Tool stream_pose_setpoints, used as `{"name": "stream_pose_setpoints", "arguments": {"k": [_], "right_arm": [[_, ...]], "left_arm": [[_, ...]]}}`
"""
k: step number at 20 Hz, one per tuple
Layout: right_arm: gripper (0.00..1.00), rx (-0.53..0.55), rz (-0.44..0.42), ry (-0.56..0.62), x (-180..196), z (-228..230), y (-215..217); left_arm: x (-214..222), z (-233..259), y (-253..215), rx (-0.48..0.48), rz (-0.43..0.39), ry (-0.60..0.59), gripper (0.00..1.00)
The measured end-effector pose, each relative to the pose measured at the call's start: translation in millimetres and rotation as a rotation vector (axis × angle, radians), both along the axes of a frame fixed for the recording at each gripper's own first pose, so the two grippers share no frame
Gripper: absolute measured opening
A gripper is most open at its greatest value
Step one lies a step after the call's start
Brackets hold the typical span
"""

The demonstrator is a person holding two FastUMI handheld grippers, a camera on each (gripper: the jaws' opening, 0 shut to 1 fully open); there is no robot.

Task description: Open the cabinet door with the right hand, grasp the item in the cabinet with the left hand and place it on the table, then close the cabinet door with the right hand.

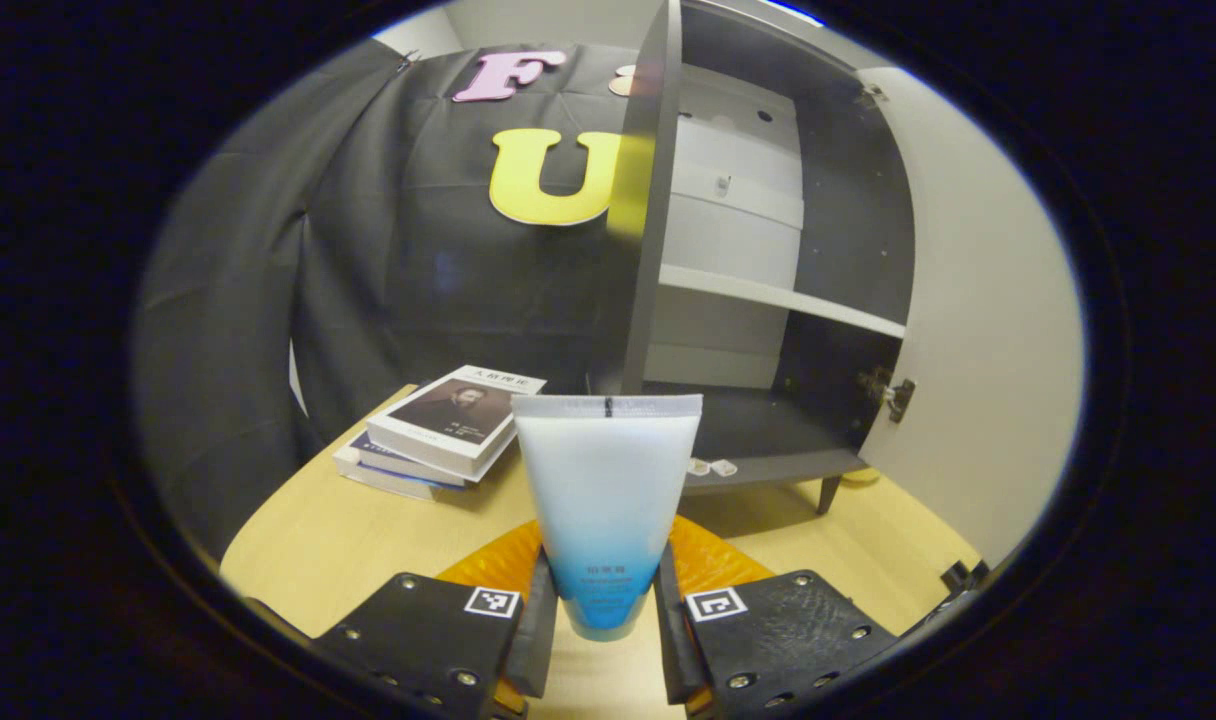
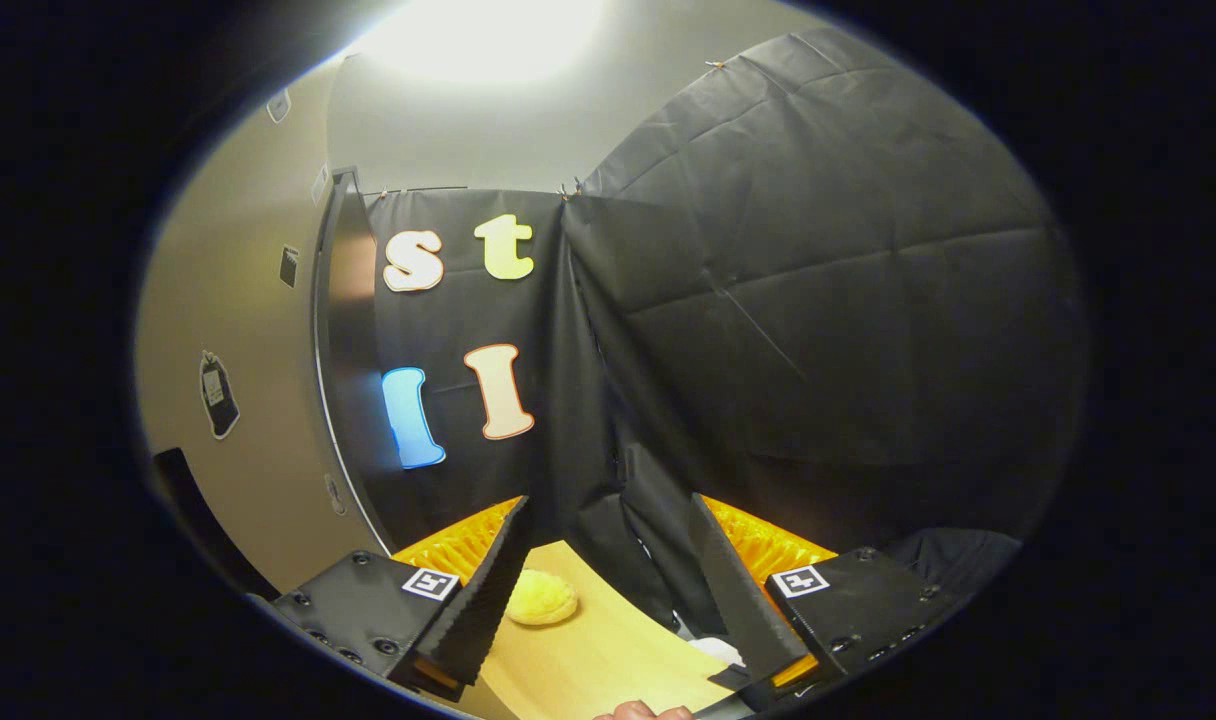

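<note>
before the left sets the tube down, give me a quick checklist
1. Tube held between left gripper fingers: ok.
2. Tube out of the cabinet: ok.
3. Bare table beside the books to set it on: ok.
4. Cabinet door open: ok, closing comes later.
5. Right gripper open and free for the door: ok.
6. Tube's height above the table: cannot tell.

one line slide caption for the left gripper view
Left gripper holds a cosmetic tube over the table, open cabinet behind.
</note>
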State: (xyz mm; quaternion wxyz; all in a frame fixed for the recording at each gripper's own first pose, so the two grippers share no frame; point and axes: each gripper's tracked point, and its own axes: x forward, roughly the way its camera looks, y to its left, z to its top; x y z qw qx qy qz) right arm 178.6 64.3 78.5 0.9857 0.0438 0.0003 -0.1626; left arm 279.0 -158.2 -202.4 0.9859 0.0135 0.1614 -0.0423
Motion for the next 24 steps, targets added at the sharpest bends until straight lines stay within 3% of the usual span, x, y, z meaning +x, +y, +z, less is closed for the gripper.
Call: {"name": "stream_pose_setpoints", "arguments": {"k": [6, 10, 13, 17, 24], "right_arm": [[0.97, -0.038, 0.002, -0.041, -13, 0, 8], [0.97, -0.053, -0.054, -0.055, -21, -1, 2], [0.98, 0.023, 0.001, -0.015, -17, -8, 17], [0.98, 0.074, -0.01, -0.016, -18, -8, 11], [0.98, 0.043, -0.005, 0.012, -21, -30, 17]], "left_arm": [[-19, -34, 19, 0.025, 0.045, 0.017, 0.45], [-20, -40, 19, 0.024, 0.032, -0.019, 0.45], [-20, -47, 19, 0.057, -0.009, -0.041, 0.5], [-28, -54, 16, 0.024, 0.003, -0.033, 0.49], [-53, -68, 14, 0.007, -0.009, 0.031, 0.46]]}}
